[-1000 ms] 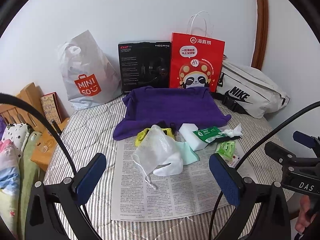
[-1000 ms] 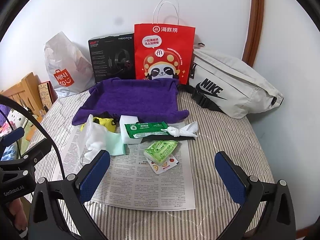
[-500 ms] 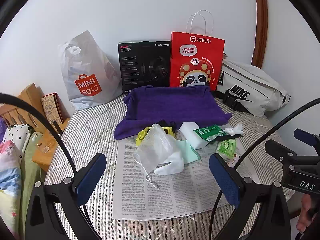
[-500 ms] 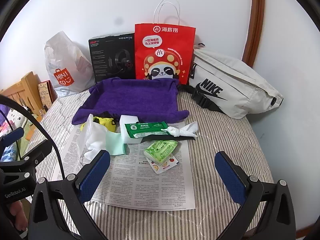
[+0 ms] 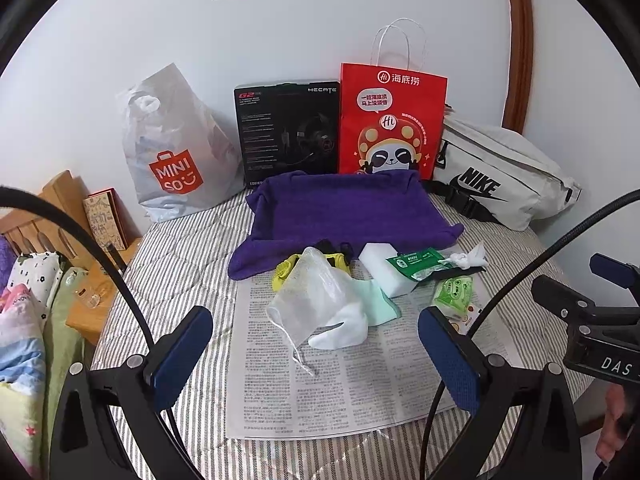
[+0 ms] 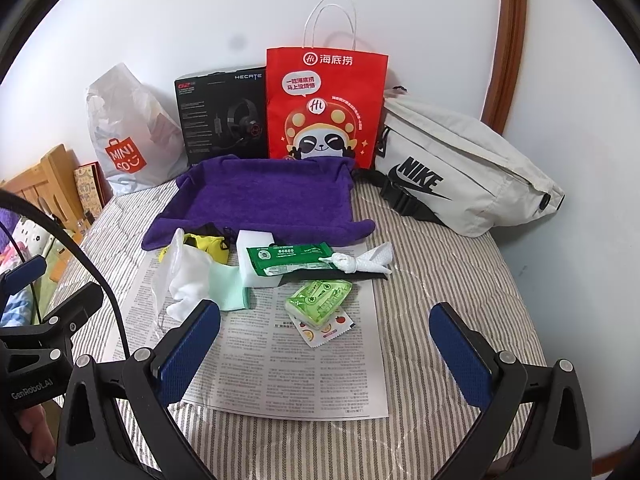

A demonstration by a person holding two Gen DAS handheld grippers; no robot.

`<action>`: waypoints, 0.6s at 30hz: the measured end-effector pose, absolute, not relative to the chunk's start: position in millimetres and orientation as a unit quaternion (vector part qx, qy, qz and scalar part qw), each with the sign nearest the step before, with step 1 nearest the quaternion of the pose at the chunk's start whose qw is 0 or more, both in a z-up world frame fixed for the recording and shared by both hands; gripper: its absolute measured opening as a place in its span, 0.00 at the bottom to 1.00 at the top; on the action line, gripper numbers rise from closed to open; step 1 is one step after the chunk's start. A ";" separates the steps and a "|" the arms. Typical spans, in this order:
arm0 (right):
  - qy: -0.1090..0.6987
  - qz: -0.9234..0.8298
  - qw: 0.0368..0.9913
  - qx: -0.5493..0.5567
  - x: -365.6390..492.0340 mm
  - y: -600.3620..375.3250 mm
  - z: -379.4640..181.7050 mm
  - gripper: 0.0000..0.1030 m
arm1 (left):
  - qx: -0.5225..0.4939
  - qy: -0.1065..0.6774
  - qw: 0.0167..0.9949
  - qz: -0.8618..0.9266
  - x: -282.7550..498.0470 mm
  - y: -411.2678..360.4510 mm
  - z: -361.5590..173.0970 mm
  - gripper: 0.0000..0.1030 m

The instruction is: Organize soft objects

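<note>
A purple cloth tray (image 5: 344, 212) (image 6: 268, 200) lies on the striped bed in front of the bags. On a newspaper (image 5: 348, 384) (image 6: 288, 364) before it lie a clear mesh pouch (image 5: 312, 300), white socks (image 5: 340, 330) (image 6: 186, 280), a mint cloth (image 6: 230, 286), a yellow item (image 6: 210, 246), a white sponge block (image 5: 380, 264) (image 6: 252, 242), a green wipes pack (image 5: 418, 264) (image 6: 290, 260), a knotted white cloth (image 6: 360, 262) and a light green packet (image 5: 454, 292) (image 6: 320, 298). My left gripper (image 5: 316, 354) and right gripper (image 6: 326, 354) hover open and empty above the newspaper's near part.
Against the wall stand a Miniso bag (image 5: 172, 148), a black headset box (image 5: 288, 128), a red paper bag (image 5: 390, 120) and a white Nike bag (image 6: 460, 172). A wooden bed frame (image 5: 60, 208) and bedding (image 5: 24, 320) are at the left.
Both views barely shift; the left gripper drifts slightly back. Nothing on the bed has moved and both grippers stay open.
</note>
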State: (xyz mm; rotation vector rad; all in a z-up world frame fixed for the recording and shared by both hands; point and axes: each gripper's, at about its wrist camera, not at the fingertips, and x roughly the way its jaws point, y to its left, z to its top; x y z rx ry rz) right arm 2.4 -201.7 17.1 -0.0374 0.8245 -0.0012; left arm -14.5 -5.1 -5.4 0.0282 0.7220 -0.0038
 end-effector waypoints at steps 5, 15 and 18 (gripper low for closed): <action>0.401 0.001 0.916 -0.019 2.6 -201.2 16.9 1.00 | 0.013 0.351 0.936 -0.002 -15.8 -5.4 -4.3 1.00; 0.400 0.000 0.916 -0.019 1.9 -200.7 17.3 1.00 | 0.014 0.353 0.935 0.000 -15.1 -4.9 -4.5 1.00; 0.401 0.000 0.916 -0.021 2.2 -199.5 16.7 1.00 | 0.014 0.353 0.936 -0.001 -15.3 -4.7 -4.6 1.00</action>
